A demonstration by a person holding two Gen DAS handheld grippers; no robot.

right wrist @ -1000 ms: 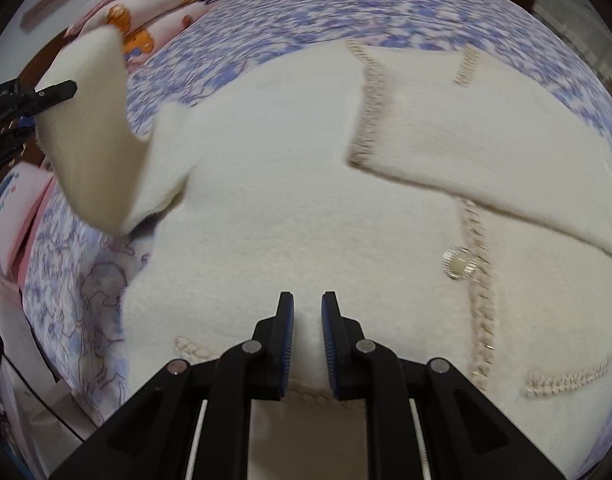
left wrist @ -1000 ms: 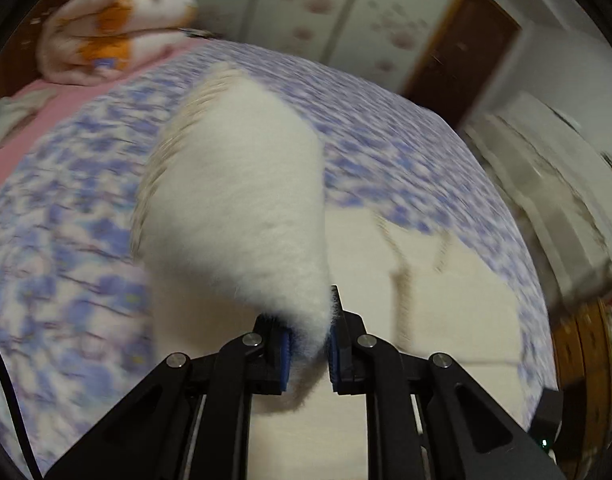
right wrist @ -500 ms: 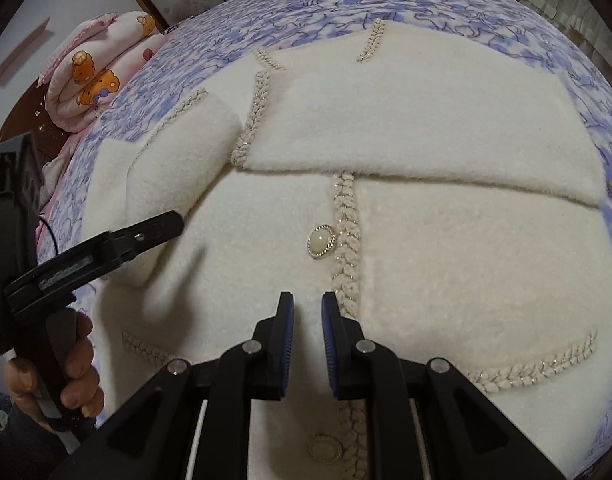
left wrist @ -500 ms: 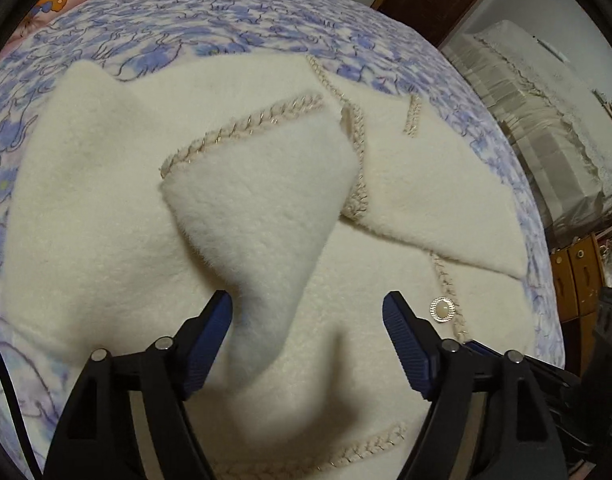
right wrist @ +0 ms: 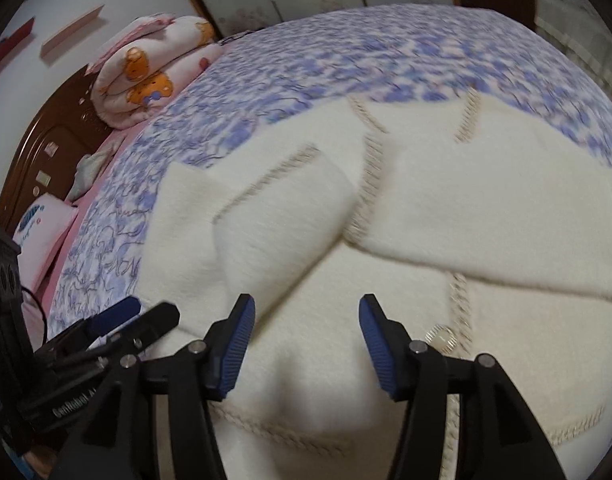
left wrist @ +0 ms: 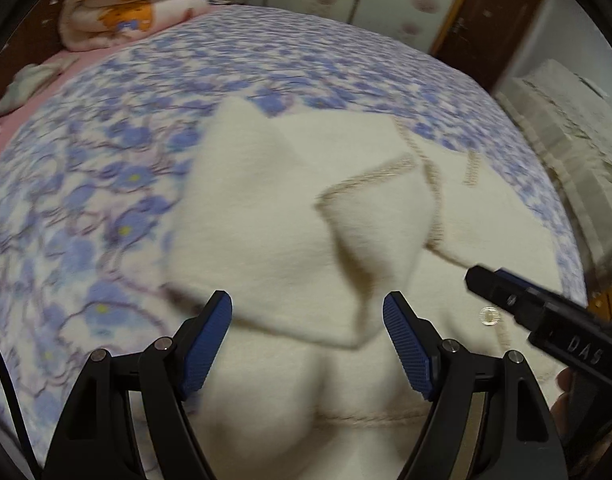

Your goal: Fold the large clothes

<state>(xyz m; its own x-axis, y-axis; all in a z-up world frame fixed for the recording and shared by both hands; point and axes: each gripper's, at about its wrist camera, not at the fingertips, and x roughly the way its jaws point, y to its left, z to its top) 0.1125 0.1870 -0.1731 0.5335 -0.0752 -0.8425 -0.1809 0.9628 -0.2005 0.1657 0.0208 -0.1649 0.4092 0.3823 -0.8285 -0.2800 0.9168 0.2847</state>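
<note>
A cream fleece cardigan with braided trim lies spread on the bed; it also shows in the right wrist view. Both sleeves are folded across its front: the left sleeve and the right sleeve. My left gripper is open and empty just above the cardigan's lower part. My right gripper is open and empty over the cardigan's front, near a pearl button. The right gripper's tip shows in the left wrist view.
The bed has a blue floral sheet. A rolled pink quilt lies at the head by the wooden headboard. A lace-covered piece of furniture stands beside the bed.
My left gripper let go of the left sleeve, which now lies folded on the cardigan, and drew back. My right gripper opened from shut. Both views are blurred by motion.
</note>
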